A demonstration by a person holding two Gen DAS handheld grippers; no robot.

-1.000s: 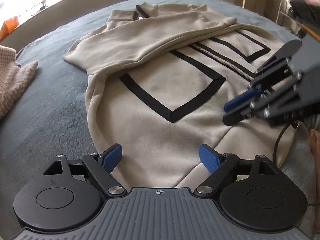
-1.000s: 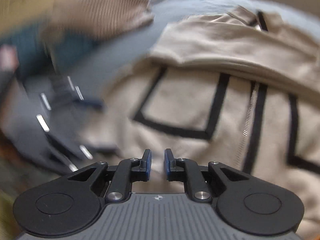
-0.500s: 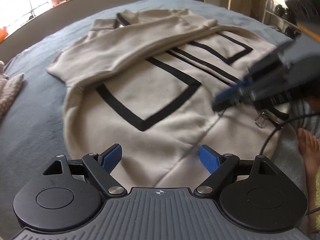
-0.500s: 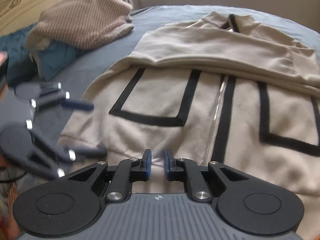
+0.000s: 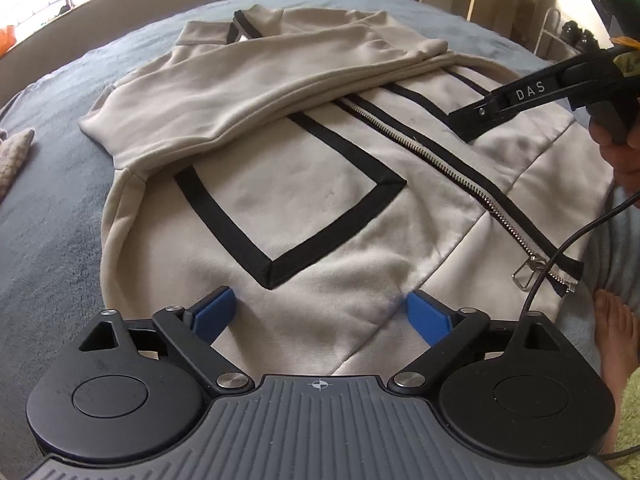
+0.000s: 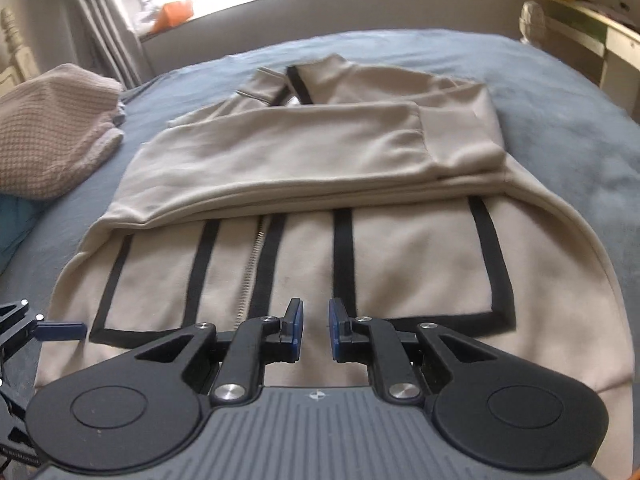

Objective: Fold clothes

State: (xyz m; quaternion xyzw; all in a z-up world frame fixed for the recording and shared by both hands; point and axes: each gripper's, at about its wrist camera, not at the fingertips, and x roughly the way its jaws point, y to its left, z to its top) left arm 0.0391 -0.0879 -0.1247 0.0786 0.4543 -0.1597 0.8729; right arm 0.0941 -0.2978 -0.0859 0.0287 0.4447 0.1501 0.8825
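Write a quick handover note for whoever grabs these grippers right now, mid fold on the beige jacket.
Left gripper: jaws opening, empty, over the hem of the beige zip-up jacket with black stripes.
Right gripper: nearly closed, a small gap between the jaws, empty, above the hem.
Jacket lies front up on the grey-blue bedspread, zipped.
Done: both sleeves folded across the chest.
Left: probably fold the hem up toward the collar.

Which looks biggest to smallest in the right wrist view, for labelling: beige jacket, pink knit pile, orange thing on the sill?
1. Beige jacket, largest.
2. Pink knit pile.
3. Orange thing, smallest, though it lies farthest away.
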